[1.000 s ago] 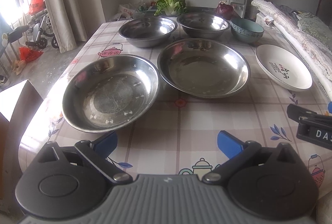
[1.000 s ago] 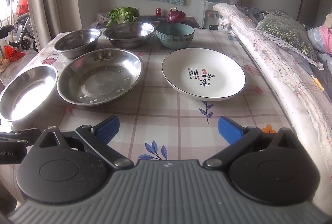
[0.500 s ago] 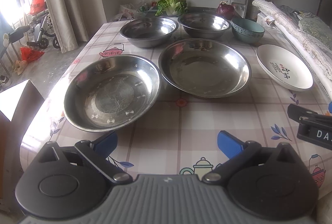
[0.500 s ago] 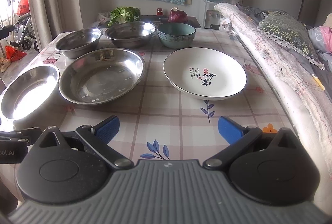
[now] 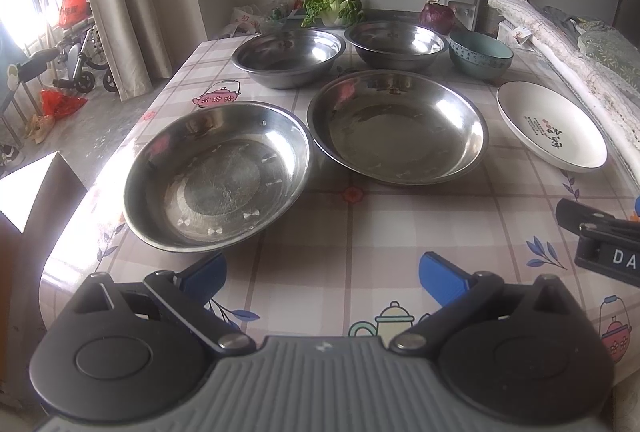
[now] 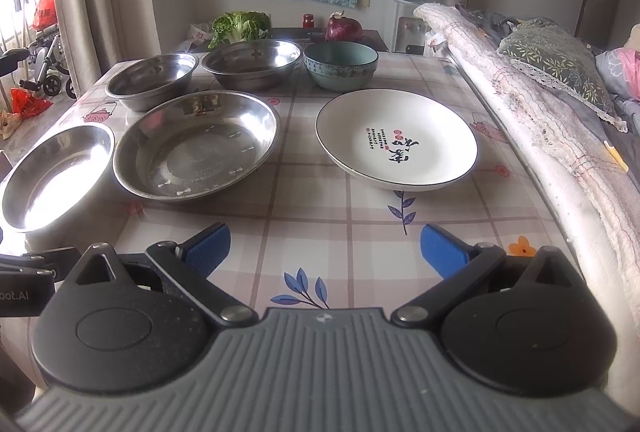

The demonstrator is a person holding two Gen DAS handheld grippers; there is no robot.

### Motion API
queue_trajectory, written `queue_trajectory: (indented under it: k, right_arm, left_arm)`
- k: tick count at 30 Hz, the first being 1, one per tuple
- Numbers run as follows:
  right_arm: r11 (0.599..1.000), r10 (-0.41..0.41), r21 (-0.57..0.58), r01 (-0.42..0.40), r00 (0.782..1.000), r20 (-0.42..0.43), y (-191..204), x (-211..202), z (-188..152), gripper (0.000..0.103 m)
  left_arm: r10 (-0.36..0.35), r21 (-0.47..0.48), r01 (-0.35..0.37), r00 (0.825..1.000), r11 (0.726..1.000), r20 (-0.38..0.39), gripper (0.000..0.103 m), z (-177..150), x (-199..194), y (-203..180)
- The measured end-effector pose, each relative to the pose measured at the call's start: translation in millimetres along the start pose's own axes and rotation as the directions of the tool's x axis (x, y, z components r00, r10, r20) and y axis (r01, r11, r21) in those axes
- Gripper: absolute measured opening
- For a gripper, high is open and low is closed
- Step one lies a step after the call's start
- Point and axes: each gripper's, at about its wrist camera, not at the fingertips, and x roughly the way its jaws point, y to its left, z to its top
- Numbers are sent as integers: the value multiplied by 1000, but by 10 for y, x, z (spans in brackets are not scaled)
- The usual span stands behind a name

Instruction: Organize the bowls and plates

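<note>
Both grippers have crept forward a little over the last second, so the dishes sit slightly lower and larger in each wrist view; nothing on the table (image 5: 360, 232) has been touched or shifted.

Nearest the left gripper (image 5: 322, 278), whose blue pads are spread wide around nothing, lies the near steel plate (image 5: 218, 174), just ahead and a little to its left, with the near rim almost over the left pad. Ahead and slightly right of that gripper is the larger steel plate (image 5: 398, 126), its rim just beside the first plate's, though I cannot tell whether they touch.

The right gripper (image 6: 324, 252) is likewise held wide apart and empty. Straight ahead of it and a touch to the right rests the white plate (image 6: 396, 138), printed side up; the larger steel plate lies ahead to its left. The left hand is therefore nearer the two steel plates and the right hand nearer the white one. All are round, so no long axis matters, only which rim faces the fingers.

Beyond these, in a back row, stand two steel bowls (image 5: 290, 56) (image 5: 398, 42) and, furthest right, the teal bowl (image 6: 340, 66), each upright and apart from its neighbour.

My judgement is that stacking has not begun, and a first pinch would most likely come at a near rim.
</note>
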Motion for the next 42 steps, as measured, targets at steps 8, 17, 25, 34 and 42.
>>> queue_trajectory:
  k: [8,17,25,34,42]
  right_arm:
    - [1000,3,3,-3,1000,-7,16,44,-1,102]
    - [1000,-6,13,6,1000,-10,6,115,-22,102]
    - [1000,-27,1,27,999,-16,40,171,-31,102]
    - [998,-24,-63,25,1000,13,94,241,116,102]
    - [969,249,-40,-246,959,134,24,307,682,102]
  left_arm:
    - [9,1,-9,1000,1000,-9,103,3,39,-19]
    - [21,10,-21,1000,1000,-15,103,2,76,-31]
    - [30,54,-31,999,998,16,103,44,80,-68]
    - [42,45,-45,997,998,65,103,471,65,128]
    - [-40,0,40,993,999,114,103,1071,186,495]
